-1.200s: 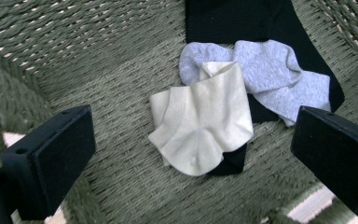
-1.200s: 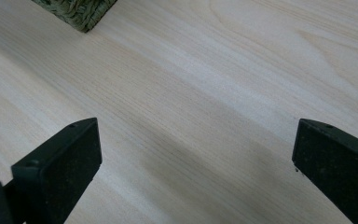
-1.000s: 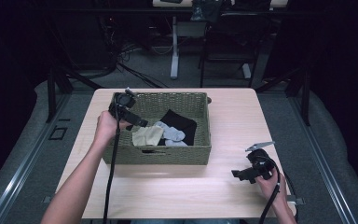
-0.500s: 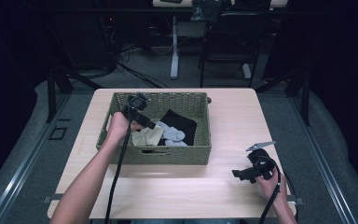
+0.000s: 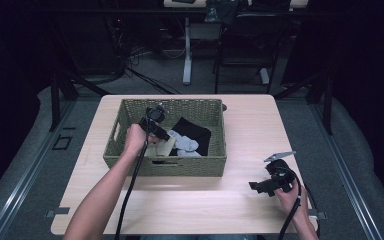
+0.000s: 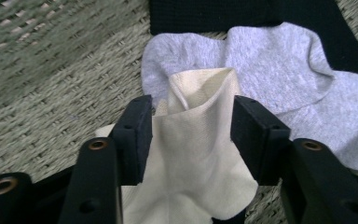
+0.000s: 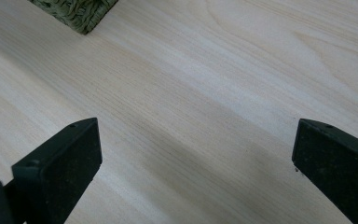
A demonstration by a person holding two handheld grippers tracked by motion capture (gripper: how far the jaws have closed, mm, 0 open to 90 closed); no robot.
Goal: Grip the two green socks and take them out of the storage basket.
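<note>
Fingers of the left gripper are set on either side of a raised fold of the cream sock, the jaws partly open with cloth bunched between the pads; whether the fold is already pinched or merely bracketed cannot be told. The sock is seen lying on the woven floor of the basket, towards its near left part, partly over a grey sock, with a black garment beyond. A standing ridge of fabric appears to have been chosen because flat cloth offers the pads nothing to bite on. In the high view the left gripper is angled down into the basket over its left wall, presumably so that the jaws meet the cloth from above.

Well apart, near the right front of the table, the right gripper is held low, its jaws wide apart with nothing between them over bare wood; it is judged to be parked clear of the basket, ready to receive whatever is lifted out.
</note>
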